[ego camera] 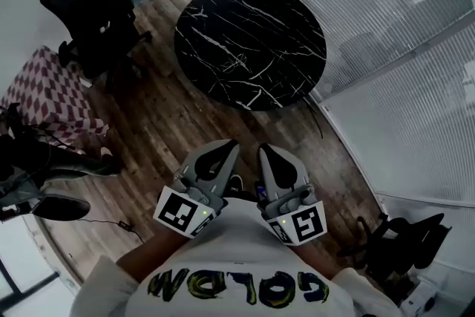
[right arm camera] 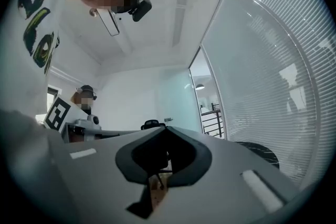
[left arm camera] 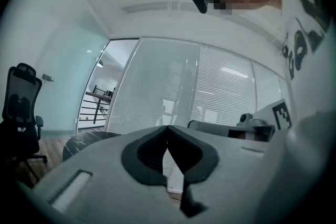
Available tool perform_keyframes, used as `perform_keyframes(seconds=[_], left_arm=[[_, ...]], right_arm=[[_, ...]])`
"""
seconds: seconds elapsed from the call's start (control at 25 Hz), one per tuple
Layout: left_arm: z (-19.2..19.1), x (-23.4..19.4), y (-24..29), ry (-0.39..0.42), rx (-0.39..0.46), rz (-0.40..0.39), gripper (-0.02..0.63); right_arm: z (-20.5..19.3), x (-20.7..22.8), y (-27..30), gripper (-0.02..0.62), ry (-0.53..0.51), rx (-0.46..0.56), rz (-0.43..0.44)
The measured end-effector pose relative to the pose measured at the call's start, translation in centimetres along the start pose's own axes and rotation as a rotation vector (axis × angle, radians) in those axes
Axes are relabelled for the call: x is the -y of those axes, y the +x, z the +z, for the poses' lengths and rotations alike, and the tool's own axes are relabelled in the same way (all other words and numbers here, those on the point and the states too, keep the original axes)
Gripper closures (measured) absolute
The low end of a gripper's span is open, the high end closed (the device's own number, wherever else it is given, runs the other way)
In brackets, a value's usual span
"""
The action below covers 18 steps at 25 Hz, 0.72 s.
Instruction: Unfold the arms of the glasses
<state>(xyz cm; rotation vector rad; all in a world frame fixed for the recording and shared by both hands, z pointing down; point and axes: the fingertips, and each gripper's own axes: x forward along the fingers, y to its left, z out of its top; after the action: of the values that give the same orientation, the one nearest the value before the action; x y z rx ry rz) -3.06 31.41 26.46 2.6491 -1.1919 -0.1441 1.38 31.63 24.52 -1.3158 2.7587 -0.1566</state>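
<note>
In the head view my left gripper (ego camera: 225,148) and right gripper (ego camera: 266,152) are side by side close to the person's body. Both point forward over the wooden floor, short of the round black marble table (ego camera: 215,18). Both pairs of jaws are shut with nothing between them. A faint thin shape (ego camera: 236,64) lies near the table's middle; I cannot tell whether it is the glasses or a marble vein. In the left gripper view the left gripper's (left arm camera: 168,127) tips meet in front of a blind-covered glass wall. The right gripper view shows the right gripper (right arm camera: 167,128) closed the same way.
A black office chair (ego camera: 89,4) stands at the far left, with a checkered seat (ego camera: 44,93) below it. Glass walls with blinds (ego camera: 386,33) run along the right. Another dark chair base (ego camera: 401,241) sits at the lower right.
</note>
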Motion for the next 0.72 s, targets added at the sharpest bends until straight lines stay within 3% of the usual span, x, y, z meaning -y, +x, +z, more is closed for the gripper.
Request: perform_keyframes(seconds=[0.72], left_arm=[[-3.2, 5.5, 3.6, -0.015, -0.028, 0.04, 0.606]], right_arm=[[-0.7, 4.6, -5.6, 0.594, 0.04, -0.005, 0.006]])
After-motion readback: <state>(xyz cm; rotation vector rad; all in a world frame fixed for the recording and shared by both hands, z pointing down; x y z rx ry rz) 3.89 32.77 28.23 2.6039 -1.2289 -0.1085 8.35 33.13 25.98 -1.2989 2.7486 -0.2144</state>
